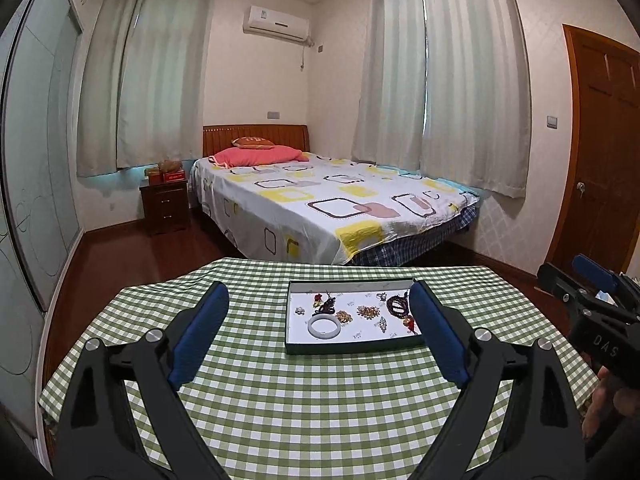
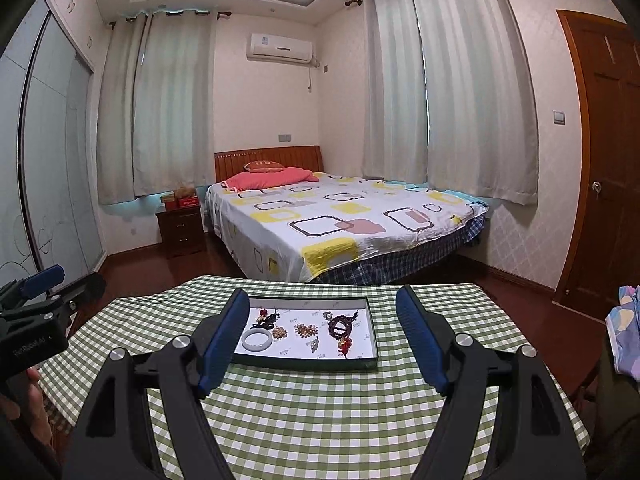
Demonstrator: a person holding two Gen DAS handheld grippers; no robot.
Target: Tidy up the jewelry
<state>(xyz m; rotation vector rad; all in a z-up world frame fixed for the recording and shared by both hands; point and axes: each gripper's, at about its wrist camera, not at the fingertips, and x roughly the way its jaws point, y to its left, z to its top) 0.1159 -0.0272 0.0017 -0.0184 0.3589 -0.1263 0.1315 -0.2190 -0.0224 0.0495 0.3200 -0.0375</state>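
Note:
A shallow dark-rimmed tray [image 1: 352, 349] [image 2: 304, 363] with a white floor lies on the green checked tablecloth [image 1: 304, 400] [image 2: 320, 412]. In it lie a white bangle [image 1: 324, 327] [image 2: 257, 339], a dark bead bracelet [image 1: 396, 305] [image 2: 339, 326], gold clusters [image 1: 369, 312] [image 2: 306, 329], a red charm [image 2: 345, 345] and other small pieces. My left gripper [image 1: 320, 300] hangs open above the table, short of the tray, nothing between its blue pads. My right gripper [image 2: 322, 304] is likewise open and empty, held back from the tray. Each gripper shows at the edge of the other's view.
Beyond the table stands a bed [image 1: 332, 204] with a patterned sheet and a pink pillow [image 1: 256, 155]. A dark nightstand [image 1: 165, 204] sits by the left wall, a wooden door [image 1: 608, 152] on the right. A hand [image 1: 600, 404] holds the right gripper's handle.

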